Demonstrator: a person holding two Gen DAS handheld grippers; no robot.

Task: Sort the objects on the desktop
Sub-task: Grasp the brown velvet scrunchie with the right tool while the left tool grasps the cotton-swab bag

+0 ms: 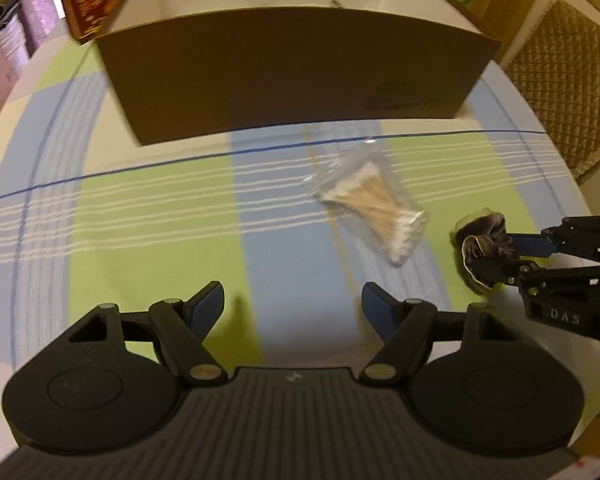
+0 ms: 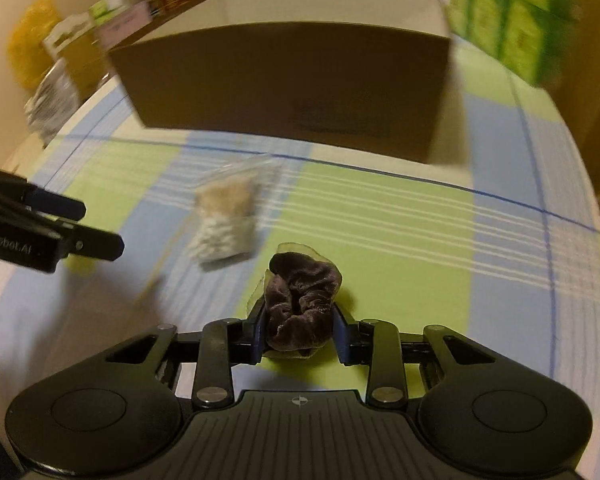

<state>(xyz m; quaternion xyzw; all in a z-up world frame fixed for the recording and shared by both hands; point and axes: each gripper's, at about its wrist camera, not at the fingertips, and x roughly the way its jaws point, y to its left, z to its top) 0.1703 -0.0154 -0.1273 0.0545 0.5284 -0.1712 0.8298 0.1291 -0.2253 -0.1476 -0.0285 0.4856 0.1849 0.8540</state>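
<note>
Gripping a brown velvet scrunchie (image 2: 300, 304), the right hand-held gripper (image 2: 299, 330) hovers above the surface (image 2: 380, 220); the left hand-held gripper (image 1: 293, 304) gapes wide near the bagged cotton swabs (image 1: 374, 210).

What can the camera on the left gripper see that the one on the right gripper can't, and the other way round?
Only the left wrist view looks down into the cardboard box, showing its white inner walls, and catches a quilted chair off to the side. Only the right wrist view shows the yellow bag and cartons beyond the table's far left corner. Both show the box, the checked tablecloth, the bag of cotton swabs, the open left gripper and the right gripper shut on a dark velvet scrunchie.
</note>
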